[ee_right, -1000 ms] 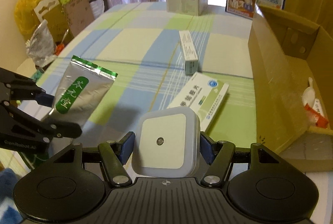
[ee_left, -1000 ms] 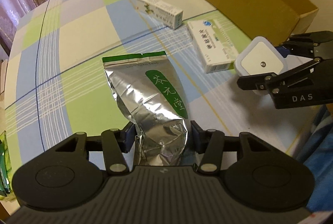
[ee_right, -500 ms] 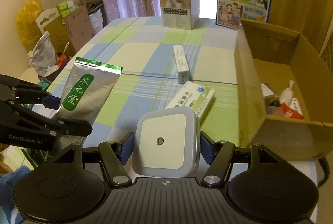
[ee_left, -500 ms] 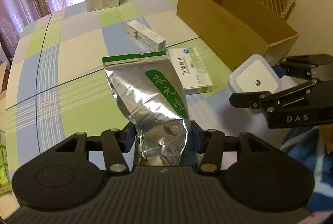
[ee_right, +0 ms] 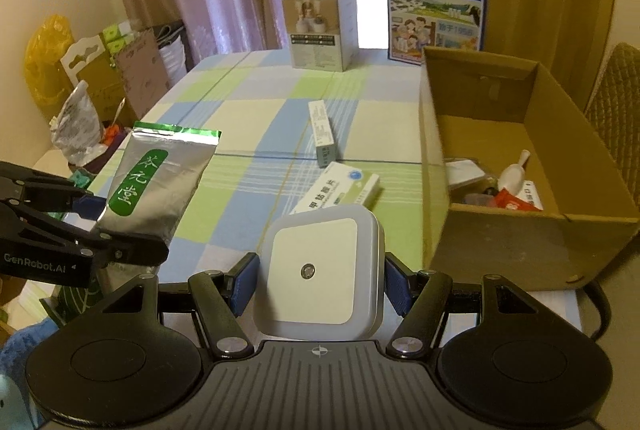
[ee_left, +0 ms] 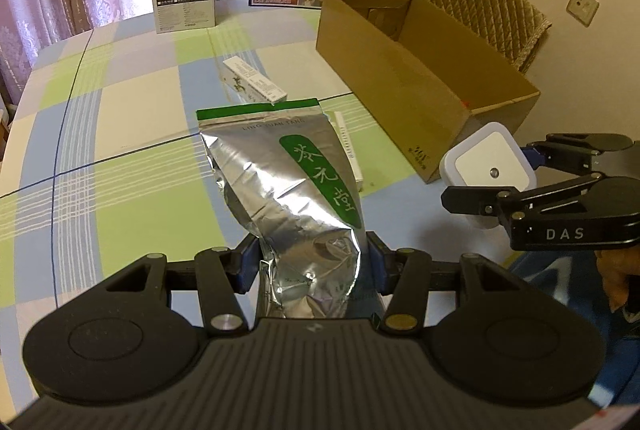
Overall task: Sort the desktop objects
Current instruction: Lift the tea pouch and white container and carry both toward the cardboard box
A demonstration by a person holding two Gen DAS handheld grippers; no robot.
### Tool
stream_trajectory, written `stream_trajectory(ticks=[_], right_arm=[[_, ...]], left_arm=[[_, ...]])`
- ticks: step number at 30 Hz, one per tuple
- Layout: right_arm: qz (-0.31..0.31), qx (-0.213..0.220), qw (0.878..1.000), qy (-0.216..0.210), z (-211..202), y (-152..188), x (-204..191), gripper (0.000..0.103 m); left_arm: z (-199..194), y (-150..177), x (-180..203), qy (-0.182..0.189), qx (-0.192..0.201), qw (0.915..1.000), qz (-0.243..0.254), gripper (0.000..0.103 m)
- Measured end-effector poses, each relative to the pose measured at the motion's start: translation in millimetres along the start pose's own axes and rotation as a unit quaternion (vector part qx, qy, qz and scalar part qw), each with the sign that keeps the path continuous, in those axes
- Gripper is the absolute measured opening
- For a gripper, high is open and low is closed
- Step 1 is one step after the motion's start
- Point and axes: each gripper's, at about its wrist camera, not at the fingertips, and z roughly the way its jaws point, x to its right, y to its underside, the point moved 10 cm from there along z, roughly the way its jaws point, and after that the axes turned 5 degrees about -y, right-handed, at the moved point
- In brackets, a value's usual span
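Foil pouch [ee_left: 296, 198], silver with a green label: clamped at its lower end between the pads of the left tool [ee_left: 310, 262], held clear of the bench [ee_left: 132, 134] with its green-banded top edge pointing away from the camera. White square night light [ee_right: 320, 272]: gripped on two opposite sides by the right tool [ee_right: 320, 276], also off the bench, face up toward the camera. Both tools are therefore closed on their loads; neither is empty.

Cardboard box [ee_right: 532, 230] stands open on the right side of the bench and already contains several small items, among them a white scoop and a red packet. Two items are left lying on the checked cloth near the box: a long narrow carton [ee_right: 323, 128] and a flat medicine box [ee_right: 340, 190]. A product box [ee_right: 320, 28] and a milk carton [ee_right: 436, 10] stand upright at the far edge.

Step in hand, as judged: carry phase, both loads lifted and bound for the box. Next move calls for bringing each tool over the open top, well inside the near wall, then releasing. The pouch is limp and long, so it may catch on the rim unless its hanging end clears the rim first.
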Motion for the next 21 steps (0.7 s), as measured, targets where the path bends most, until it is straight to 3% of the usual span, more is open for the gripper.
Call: stream_trajectory(ticks=[21], right_arm=[[0.077,0.068,0.993,0.05,-78.0,-11.1,87.8,0.062]], left_arm=[[6.2,-34.7,76.1,0.07,0.018,0.9974,-0.001,0.048]])
